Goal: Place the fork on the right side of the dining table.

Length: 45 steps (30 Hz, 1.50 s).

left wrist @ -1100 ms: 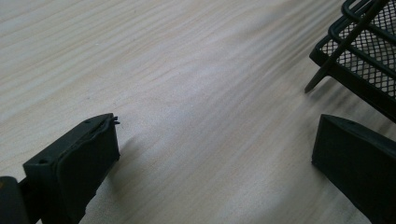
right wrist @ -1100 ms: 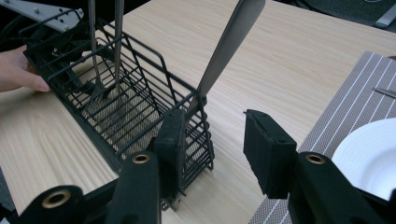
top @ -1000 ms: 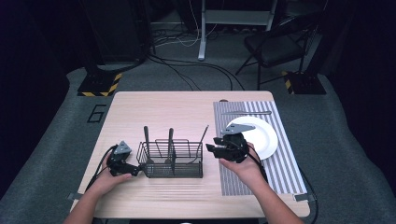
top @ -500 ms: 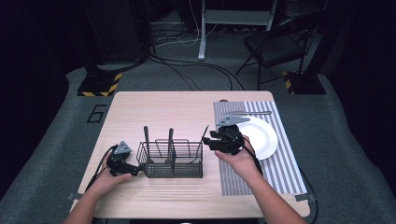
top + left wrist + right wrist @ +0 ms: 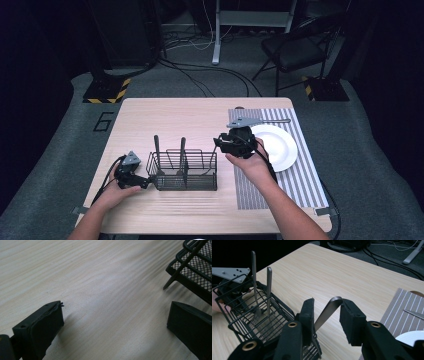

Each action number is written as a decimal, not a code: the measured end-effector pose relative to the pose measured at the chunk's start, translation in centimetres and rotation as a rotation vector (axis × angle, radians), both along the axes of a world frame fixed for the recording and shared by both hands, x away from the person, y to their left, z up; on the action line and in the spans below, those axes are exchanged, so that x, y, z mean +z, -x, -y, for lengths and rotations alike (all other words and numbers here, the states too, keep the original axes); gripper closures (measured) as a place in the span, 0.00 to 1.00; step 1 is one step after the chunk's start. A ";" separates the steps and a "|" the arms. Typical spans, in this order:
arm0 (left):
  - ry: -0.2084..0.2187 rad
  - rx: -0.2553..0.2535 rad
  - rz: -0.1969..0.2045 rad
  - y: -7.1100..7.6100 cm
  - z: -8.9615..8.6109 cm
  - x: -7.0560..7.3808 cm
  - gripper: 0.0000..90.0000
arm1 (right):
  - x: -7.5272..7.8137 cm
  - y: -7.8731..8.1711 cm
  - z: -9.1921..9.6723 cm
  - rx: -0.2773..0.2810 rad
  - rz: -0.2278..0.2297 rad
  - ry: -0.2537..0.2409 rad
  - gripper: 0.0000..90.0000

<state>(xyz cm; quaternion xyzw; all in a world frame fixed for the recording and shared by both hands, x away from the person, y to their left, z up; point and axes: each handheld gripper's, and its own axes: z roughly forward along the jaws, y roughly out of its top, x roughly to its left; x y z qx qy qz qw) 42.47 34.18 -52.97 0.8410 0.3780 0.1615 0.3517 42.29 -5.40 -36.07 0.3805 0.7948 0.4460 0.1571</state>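
The left gripper (image 5: pixel 141 182) rests on the wooden table (image 5: pixel 165 115) nearest the person, its jaws spread wide with bare wood between them, just beside the left end of the black wire caddy (image 5: pixel 183 171). Two utensils (image 5: pixel 260 272) stand upright in the caddy's left compartments. At the caddy's right end the right gripper (image 5: pixel 325 312) has its jaws around the handle of a third piece of cutlery (image 5: pixel 327 311); they have just been closing, and one pad seems to touch the handle tip, though a gap shows on the other side. Farther right lie the striped placemat (image 5: pixel 300 175) and white plate (image 5: pixel 281 147).
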 end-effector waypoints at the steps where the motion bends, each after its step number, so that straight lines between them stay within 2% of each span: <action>1: 0.000 0.000 0.000 0.0 0.0 0.0 0.00 | 0.1 -0.1 -0.1 -0.002 0.000 0.000 0.71; 7: 0.000 0.000 0.000 0.0 0.0 0.0 0.00 | 0.3 -0.6 -0.3 -0.009 -0.003 -0.005 0.75; 14: 0.000 0.000 0.000 0.0 0.0 0.0 0.00 | 0.8 -0.5 -1.2 0.015 0.015 -0.006 0.81; 18: 0.000 0.000 0.000 0.0 0.0 0.0 0.00 | 1.0 -0.5 -1.6 0.035 0.010 -0.020 0.83; 27: 0.000 0.000 0.000 0.0 0.0 0.0 0.00 | 1.4 0.5 -2.6 0.096 0.030 -0.011 0.85; 33: 0.000 0.000 0.000 0.0 0.0 0.0 0.00 | 1.4 0.8 -2.8 0.099 0.031 -0.023 0.86; 45: 0.000 0.000 0.000 0.0 0.0 0.0 0.00 | 1.7 1.2 -3.0 0.137 0.020 -0.029 0.87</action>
